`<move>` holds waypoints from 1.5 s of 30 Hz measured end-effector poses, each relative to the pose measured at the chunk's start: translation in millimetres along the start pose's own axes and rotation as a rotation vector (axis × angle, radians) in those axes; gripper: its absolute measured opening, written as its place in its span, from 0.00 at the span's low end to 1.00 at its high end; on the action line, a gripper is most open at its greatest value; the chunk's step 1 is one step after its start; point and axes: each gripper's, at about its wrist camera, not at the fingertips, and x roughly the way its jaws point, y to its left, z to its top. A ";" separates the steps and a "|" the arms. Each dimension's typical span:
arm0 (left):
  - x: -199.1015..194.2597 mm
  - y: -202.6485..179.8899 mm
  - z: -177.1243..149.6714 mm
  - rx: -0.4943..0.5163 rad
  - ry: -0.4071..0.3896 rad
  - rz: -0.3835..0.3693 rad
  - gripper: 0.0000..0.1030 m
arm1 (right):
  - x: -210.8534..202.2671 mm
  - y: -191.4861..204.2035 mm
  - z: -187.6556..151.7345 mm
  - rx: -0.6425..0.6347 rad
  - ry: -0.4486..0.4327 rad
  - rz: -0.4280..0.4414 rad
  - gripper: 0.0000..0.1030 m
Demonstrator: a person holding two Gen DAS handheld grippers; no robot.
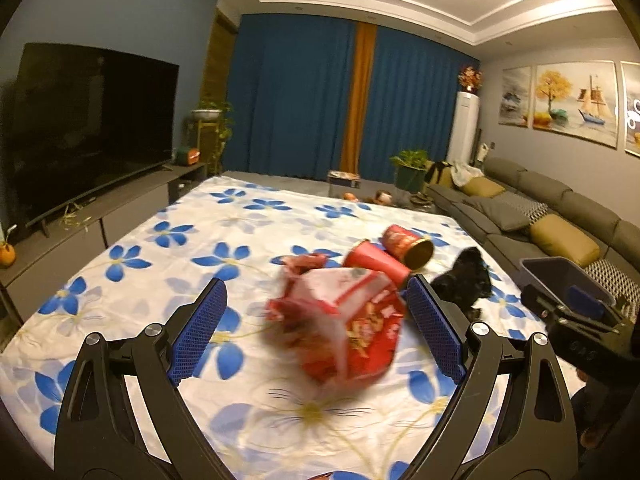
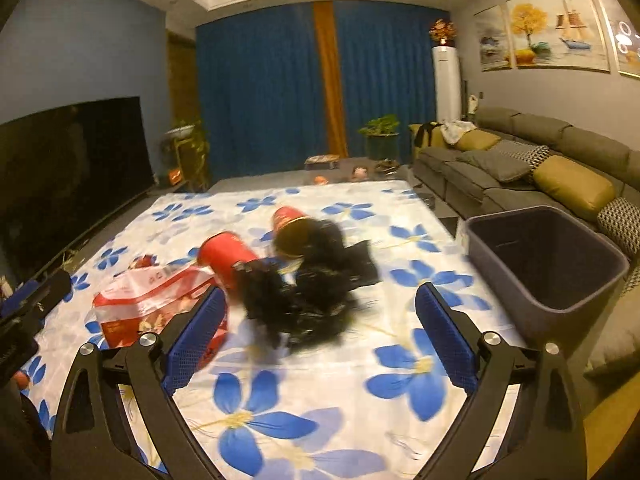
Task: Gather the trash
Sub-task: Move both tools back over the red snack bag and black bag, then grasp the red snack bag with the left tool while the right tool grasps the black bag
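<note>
Left hand-held gripper (image 1: 316, 320): mine, spread wide, framing the red snack bag (image 1: 344, 332); I can't tell if it touches.
Right hand-held gripper (image 2: 320, 330): mine, spread wide, the black bag (image 2: 308, 292) between its fingers, blurred.
Red cans (image 2: 228, 256): two, on their sides on the floral sheet (image 2: 320, 400), behind the bags.
Bin (image 2: 548, 256): right of the sheet, looks empty inside.

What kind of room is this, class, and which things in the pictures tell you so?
Most likely a home living room: a big television on a low cabinet, a long sofa with cushions, and paintings on the wall.
</note>
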 end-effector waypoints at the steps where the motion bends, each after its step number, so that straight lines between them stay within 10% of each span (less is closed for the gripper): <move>1: 1.4 4.3 -0.7 -0.007 -0.001 0.000 0.87 | 3.4 2.6 -1.1 -0.005 0.003 0.002 0.90; 19: 42.2 11.0 -12.1 0.000 0.060 -0.041 0.85 | 78.0 24.3 -6.4 0.008 0.099 0.032 0.61; 27: 54.3 8.1 -16.6 0.003 0.087 -0.055 0.77 | 85.2 27.5 -8.8 -0.008 0.122 0.071 0.14; 45: 86.7 5.3 -32.1 -0.026 0.228 -0.173 0.09 | 28.3 9.0 -6.5 0.028 0.022 0.124 0.04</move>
